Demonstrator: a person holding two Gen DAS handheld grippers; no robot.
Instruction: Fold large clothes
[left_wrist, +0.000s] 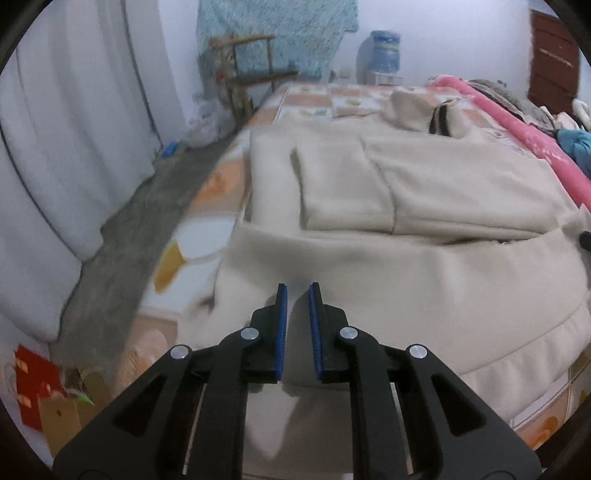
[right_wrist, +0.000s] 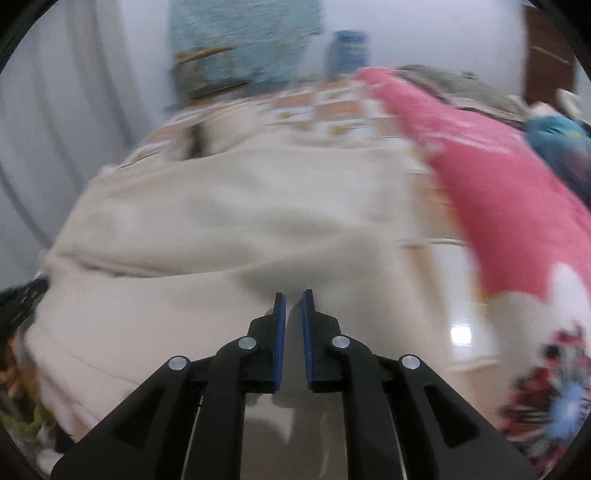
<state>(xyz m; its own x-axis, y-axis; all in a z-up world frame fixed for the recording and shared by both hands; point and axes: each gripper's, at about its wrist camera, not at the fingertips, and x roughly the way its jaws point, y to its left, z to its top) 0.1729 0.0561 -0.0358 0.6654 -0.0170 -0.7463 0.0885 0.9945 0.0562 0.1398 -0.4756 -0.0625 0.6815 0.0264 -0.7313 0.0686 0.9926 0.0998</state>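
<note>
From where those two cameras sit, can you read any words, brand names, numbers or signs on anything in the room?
No text is readable in either view.
Cream garment: no label or print shows.
Blue water jug: its wrapping is too small and blurred to read.
Red packet on the floor: pale marks only, not legible.
Pink blanket: its printed pattern is motion-blurred.

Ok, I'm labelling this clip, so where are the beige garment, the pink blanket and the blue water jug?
beige garment (left_wrist: 424, 192): left wrist view, on its folded upper panel.
pink blanket (right_wrist: 491, 177): right wrist view, on its broad middle.
blue water jug (left_wrist: 385, 51): left wrist view, on the bottle's body.
</note>
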